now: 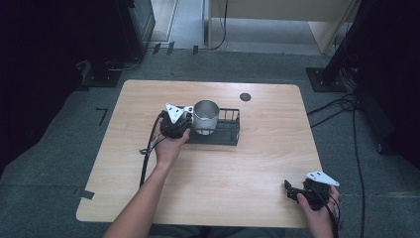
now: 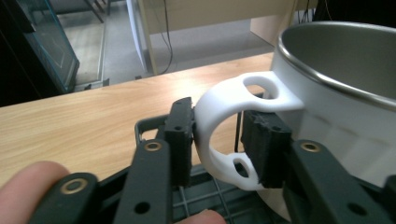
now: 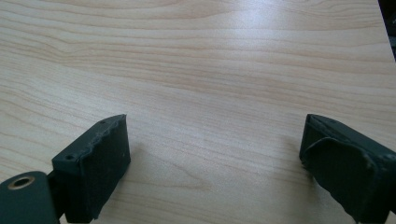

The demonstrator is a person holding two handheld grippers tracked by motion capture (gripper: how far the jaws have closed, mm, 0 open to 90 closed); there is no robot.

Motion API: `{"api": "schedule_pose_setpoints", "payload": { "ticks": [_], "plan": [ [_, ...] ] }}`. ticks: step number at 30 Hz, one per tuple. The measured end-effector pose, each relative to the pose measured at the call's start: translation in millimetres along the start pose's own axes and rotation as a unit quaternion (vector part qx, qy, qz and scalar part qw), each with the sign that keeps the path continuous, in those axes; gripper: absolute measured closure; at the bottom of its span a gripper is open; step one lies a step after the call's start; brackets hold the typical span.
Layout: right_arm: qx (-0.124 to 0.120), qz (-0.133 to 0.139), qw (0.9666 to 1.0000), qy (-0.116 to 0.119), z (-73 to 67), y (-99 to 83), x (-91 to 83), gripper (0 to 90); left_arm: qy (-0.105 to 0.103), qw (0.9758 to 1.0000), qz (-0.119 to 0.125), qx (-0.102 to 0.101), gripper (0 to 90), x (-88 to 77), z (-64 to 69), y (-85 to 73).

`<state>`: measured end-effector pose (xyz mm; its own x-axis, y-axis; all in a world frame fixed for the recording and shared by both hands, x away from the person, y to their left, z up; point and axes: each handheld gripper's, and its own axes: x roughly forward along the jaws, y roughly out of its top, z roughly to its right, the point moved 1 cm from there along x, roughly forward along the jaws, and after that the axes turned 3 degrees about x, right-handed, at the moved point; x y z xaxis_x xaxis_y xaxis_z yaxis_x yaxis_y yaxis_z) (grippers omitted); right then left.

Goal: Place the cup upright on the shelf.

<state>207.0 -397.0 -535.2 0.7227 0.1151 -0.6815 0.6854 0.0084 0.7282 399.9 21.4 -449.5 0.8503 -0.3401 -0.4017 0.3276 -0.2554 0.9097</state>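
left claw (image 2: 217,140): part open, straddling white mug handle (image 2: 219,121), pads not pressing | mug (image 1: 205,117): in black rack (image 1: 229,130), frame centre, on worktop (image 1: 257,163) | right claw (image 3: 215,168): wide open, empty, lower right

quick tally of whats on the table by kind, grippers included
mug: 1
black wire rack: 1
left gripper: 1, jaws either side of the mug's white handle
right gripper: 1, jaws wide apart over bare table
total: 4
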Motion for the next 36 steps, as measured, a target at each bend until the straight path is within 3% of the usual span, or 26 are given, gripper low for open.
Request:
{"api": "schedule_pose_setpoints", "payload": {
  "ticks": [5,10,15,26,30,36],
  "plan": [
    [0.0,0.0,1.0,0.0,0.0,0.0,0.0,7.9,-0.006,0.9998,-0.012,-0.011,51.8,-4.6,-3.4,-2.8],
    [-0.001,0.0,1.0,0.0,0.1,0.0,0.0,7.9,-0.009,0.9995,-0.025,-0.015,36.2,-9.4,-6.4,-5.4],
    [0.0,0.0,1.0,0.0,0.0,0.0,0.0,7.9,0.008,0.9985,-0.051,-0.018,17.2,-14.4,-9.6,-6.3],
    [-0.001,0.0,1.0,0.0,0.0,0.0,0.1,7.9,-0.002,0.9986,-0.05,-0.013,10.0,-37.3,-16.6,-9.6],
    [0.0,0.0,1.0,0.0,0.0,0.0,0.0,7.9,0.003,0.9986,-0.047,-0.025,7.0,-48.7,-22.2,-11.2],
    [-0.001,0.0,1.0,0.0,0.1,0.0,0.0,7.9,-0.007,0.9985,-0.045,-0.031,3.6,-66.8,-30.2,-19.0]
  ]
}}
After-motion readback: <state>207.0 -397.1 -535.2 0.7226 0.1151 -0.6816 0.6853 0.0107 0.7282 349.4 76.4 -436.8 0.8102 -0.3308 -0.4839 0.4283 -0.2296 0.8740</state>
